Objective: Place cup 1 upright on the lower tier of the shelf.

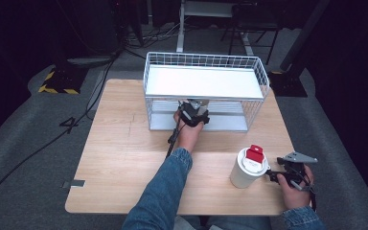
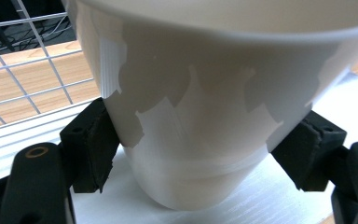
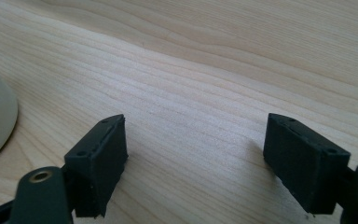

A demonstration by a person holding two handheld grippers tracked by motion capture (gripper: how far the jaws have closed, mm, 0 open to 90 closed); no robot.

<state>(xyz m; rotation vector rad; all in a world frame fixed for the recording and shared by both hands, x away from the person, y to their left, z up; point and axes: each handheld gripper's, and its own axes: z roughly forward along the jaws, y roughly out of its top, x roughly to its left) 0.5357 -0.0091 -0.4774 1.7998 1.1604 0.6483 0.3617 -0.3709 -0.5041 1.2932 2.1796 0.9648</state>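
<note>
A white paper cup (image 2: 191,116) is clamped by the left gripper (image 1: 193,115) inside the wire basket (image 1: 254,64), while the right gripper (image 3: 205,158) is held released beside a lidded cup (image 1: 247,168).

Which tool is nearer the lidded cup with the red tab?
Right. The right tool sits just beside the lidded cup, jaws open. The left tool is far off inside the wire rack, gripping another cup.
</note>
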